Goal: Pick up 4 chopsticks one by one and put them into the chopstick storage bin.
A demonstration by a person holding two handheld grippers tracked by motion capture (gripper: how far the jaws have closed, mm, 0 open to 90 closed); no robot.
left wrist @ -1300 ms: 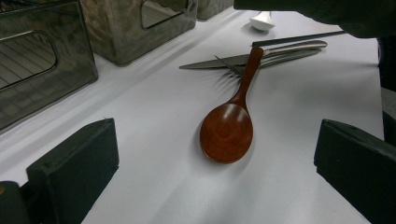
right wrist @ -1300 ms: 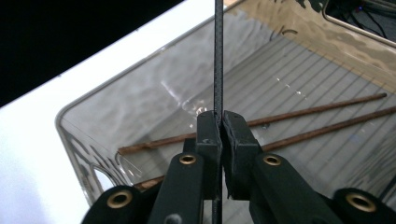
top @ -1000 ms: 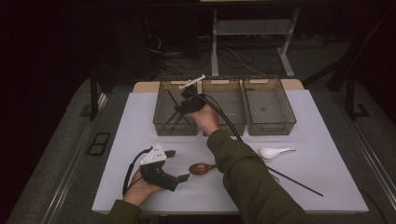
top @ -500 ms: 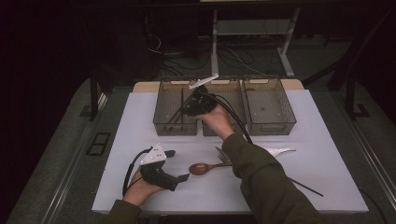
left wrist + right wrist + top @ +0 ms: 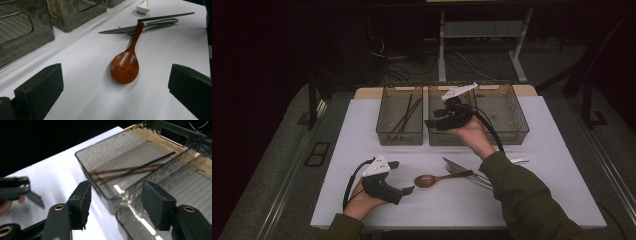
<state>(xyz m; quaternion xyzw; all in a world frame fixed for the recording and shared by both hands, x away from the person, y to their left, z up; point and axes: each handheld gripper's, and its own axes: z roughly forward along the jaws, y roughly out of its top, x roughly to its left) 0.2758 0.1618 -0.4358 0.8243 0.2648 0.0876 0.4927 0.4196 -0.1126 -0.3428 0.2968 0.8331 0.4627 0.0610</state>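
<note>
Brown lacquered wood marks out the wooden spoon, which lies flat on the white table, untouched. Its long axis runs nearly across the table in the high view: the bowl points toward the left gripper, the handle runs away from it, rising slightly, until its end rests over the knife and fork beyond. In the left gripper view the bowl faces up, midway between the two black jaws, a little ahead of them. Those jaws stand wide apart with nothing between them; the gripper rests low on the table just beside the spoon's bowl.

Well behind the spoon, the right gripper hangs in the air over the middle tray, jaws partly spread and empty, having just been opening. Its own view looks down on the left tray, where thin dark chopsticks lie, probably three, though the smoked wall blurs them. A white spoon sits beyond the wooden spoon's handle end.
</note>
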